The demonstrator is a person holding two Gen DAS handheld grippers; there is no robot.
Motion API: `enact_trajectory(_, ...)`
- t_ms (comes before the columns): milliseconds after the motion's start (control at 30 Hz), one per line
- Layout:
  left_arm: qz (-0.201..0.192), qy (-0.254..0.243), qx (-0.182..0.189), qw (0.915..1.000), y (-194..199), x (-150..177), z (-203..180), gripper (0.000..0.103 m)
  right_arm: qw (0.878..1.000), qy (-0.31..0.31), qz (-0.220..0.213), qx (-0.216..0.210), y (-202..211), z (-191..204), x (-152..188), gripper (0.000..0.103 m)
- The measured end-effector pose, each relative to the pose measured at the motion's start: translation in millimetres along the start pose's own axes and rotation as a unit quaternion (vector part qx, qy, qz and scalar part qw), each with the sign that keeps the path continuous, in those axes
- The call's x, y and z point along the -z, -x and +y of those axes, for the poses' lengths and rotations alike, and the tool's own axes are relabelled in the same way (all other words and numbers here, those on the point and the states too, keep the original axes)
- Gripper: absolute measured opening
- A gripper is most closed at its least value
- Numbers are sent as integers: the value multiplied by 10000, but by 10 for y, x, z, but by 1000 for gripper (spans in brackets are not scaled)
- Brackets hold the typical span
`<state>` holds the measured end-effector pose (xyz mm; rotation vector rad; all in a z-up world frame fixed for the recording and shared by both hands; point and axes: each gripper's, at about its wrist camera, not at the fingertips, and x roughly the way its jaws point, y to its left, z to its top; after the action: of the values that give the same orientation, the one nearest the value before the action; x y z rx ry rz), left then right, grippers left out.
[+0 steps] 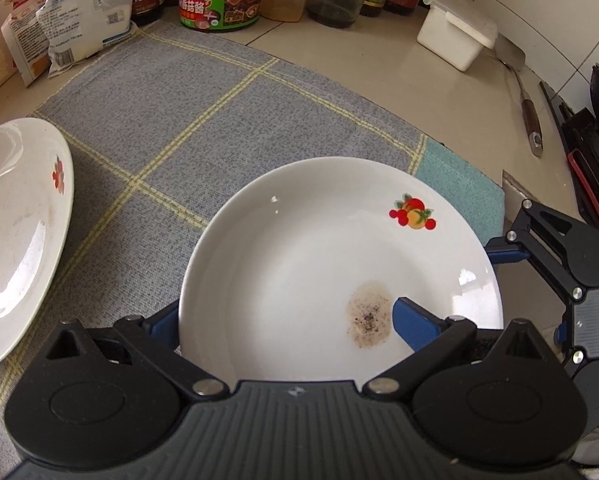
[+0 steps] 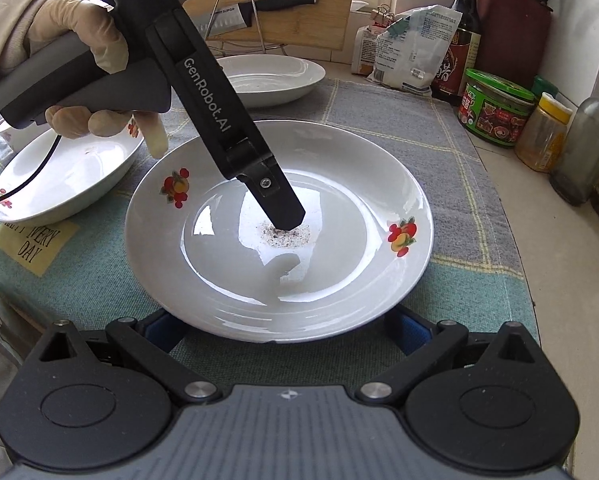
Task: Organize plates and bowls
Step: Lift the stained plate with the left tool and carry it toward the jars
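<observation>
To the left of the left hand-held gripper (image 1: pixel 287 312) lay a second plate (image 1: pixel 19 232) on the checked cloth (image 1: pixel 187 120), well apart from its fingers. Straight ahead sat the fruit-printed plate (image 1: pixel 339 264), the task's thing, resting on the cloth over the bench (image 1: pixel 439 92). That gripper's jaws stood spread: one blue finger (image 1: pixel 415 318) sat inside the dish beside the brown speckled stain (image 1: pixel 369 314), while the other was outside the near-left rim. To the right, the right hand-held gripper (image 2: pixel 283 328) also looked spread, its fingers flanking the plate's near edge; whether they touched it could not be told.

The risk, as I judged it, was a slip. A glazed rim pinched at one spot could tilt or swivel out when lifted, and the jars (image 2: pixel 495 108) beyond the right gripper stood near enough to be knocked.
</observation>
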<state>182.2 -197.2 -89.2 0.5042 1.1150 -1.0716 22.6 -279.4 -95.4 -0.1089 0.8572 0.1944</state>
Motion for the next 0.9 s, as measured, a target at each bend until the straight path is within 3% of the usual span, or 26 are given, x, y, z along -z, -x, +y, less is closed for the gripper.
enact_trajectory(233, 109, -45, 109, 9999, 6, -20, 35, 102, 10000, 58, 18, -42, -10, -12, -17, 103)
enact_trajectory(533, 443, -16, 701, 9966, 24, -136, 190, 96, 9996, 201, 4, -183, -38, -59, -31, 103)
enact_trajectory(900, 680, 121, 938, 9932, -1, -226, 270, 93, 9991, 351, 72, -214, -36, -35, -56, 103)
